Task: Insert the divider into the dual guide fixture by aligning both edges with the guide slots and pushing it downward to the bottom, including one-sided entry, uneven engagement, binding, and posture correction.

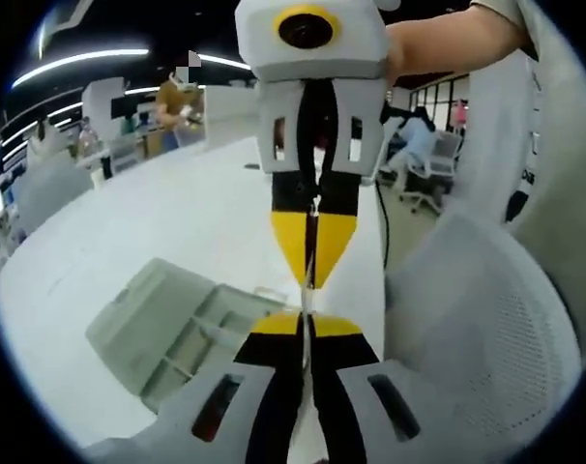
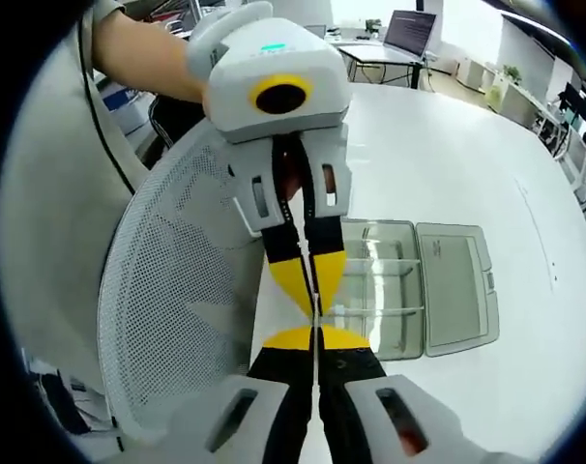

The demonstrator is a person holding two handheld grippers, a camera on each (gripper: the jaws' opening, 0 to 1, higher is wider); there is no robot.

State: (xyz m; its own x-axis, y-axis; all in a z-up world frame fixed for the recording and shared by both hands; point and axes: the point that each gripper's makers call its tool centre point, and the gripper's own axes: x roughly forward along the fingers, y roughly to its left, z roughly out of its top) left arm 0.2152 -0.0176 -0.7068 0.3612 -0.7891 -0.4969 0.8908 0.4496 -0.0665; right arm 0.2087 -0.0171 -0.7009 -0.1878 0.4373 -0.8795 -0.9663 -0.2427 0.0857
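A thin clear divider (image 1: 307, 302) shows edge-on, held in the air between two grippers that face each other tip to tip. My left gripper (image 1: 307, 324) rises from the bottom of the left gripper view, shut on the divider's near edge. My right gripper (image 1: 312, 278) comes down from the top, shut on the far edge. In the right gripper view the right gripper (image 2: 317, 335) is at the bottom, the left gripper (image 2: 310, 288) above, and the divider (image 2: 318, 311) is a pale line between them. The guide fixture (image 1: 177, 329), an open pale plastic box with slotted compartments (image 2: 409, 280), lies on the table below.
The white table (image 1: 177, 213) spreads wide around the box (image 2: 448, 164). A white mesh chair back (image 1: 477, 319) stands close beside the grippers (image 2: 177, 290). A person's arm (image 2: 138, 53) holds the left gripper. Desks, chairs and people stand far behind.
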